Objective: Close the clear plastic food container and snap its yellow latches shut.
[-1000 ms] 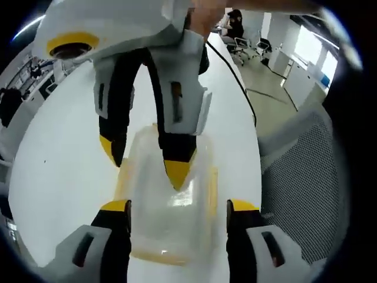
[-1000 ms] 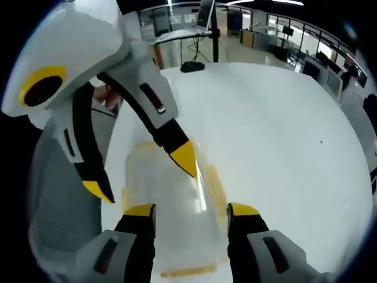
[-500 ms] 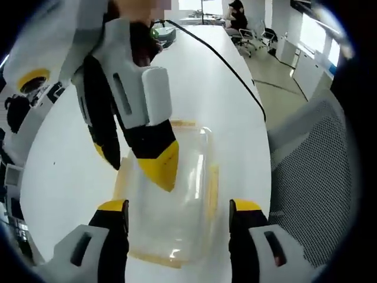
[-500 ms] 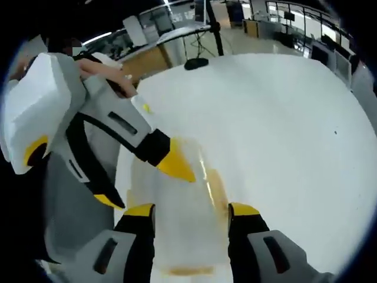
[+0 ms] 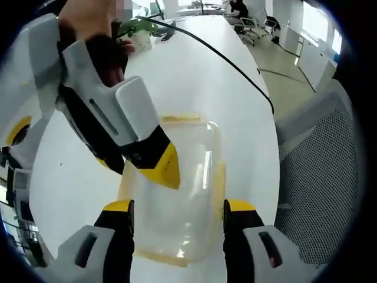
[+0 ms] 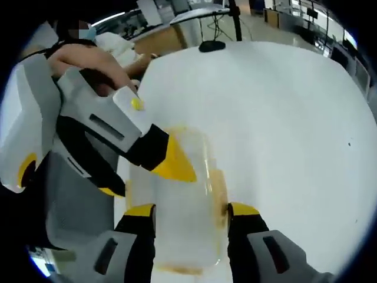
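Observation:
The clear plastic food container (image 5: pixel 185 194) lies on the white table (image 5: pixel 194 76) with its lid on top; yellow latches (image 5: pixel 219 181) run along its edges. My left gripper (image 5: pixel 177 207) is open, its yellow-tipped jaws flanking the container's near end. My right gripper (image 5: pixel 136 167) reaches in from the upper left, one yellow fingertip (image 5: pixel 163 168) over the lid. In the right gripper view the container (image 6: pixel 179 224) sits between the open jaws of my right gripper (image 6: pixel 192 210). There my left gripper (image 6: pixel 144 177) comes in from the left, one fingertip (image 6: pixel 175 163) above the lid.
A grey mesh chair (image 5: pixel 318 177) stands by the table's edge beside the container. A black cable (image 5: pixel 235 59) runs across the far table. A person's hand (image 6: pixel 100 65) holds the left gripper. A black stand base (image 6: pixel 212 44) sits at the far end.
Both views have swung. Each gripper now leans in from the side at a flatter angle instead of pointing down, with one yellow tip still over the lid. The container has stayed put.

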`<act>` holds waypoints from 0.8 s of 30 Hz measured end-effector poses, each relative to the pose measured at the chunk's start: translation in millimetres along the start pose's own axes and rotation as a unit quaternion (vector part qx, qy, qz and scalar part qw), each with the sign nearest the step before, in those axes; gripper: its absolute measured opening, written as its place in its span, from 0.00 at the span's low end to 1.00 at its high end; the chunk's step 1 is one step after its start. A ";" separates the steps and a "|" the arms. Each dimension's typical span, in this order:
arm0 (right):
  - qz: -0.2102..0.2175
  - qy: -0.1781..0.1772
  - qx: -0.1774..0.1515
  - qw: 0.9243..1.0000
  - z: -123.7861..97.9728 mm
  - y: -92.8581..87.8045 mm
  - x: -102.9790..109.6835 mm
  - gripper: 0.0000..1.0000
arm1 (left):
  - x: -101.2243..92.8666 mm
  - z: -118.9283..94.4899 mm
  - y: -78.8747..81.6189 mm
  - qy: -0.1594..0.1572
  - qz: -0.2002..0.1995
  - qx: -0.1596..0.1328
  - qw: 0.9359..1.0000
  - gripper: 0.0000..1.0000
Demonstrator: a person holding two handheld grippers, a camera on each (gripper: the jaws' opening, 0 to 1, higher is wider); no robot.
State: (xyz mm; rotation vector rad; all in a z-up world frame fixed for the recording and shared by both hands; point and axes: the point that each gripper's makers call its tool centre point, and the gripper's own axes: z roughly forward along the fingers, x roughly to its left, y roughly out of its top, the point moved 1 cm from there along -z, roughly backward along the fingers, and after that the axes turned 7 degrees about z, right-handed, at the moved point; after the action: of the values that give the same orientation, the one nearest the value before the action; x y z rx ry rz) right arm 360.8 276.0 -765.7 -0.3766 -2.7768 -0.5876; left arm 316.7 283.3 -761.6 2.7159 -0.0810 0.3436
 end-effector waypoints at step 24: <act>0.014 0.033 0.069 0.997 -0.9 -0.8 -6.4 0.40 | 0.2 3.4 0.7 0.027 0.015 0.020 0.999 0.59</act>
State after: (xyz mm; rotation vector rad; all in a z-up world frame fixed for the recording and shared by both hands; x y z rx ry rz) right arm 366.7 273.6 -767.2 -0.3588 -2.7243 -0.3927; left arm 317.6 281.3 -764.2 2.7455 -0.0997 0.4318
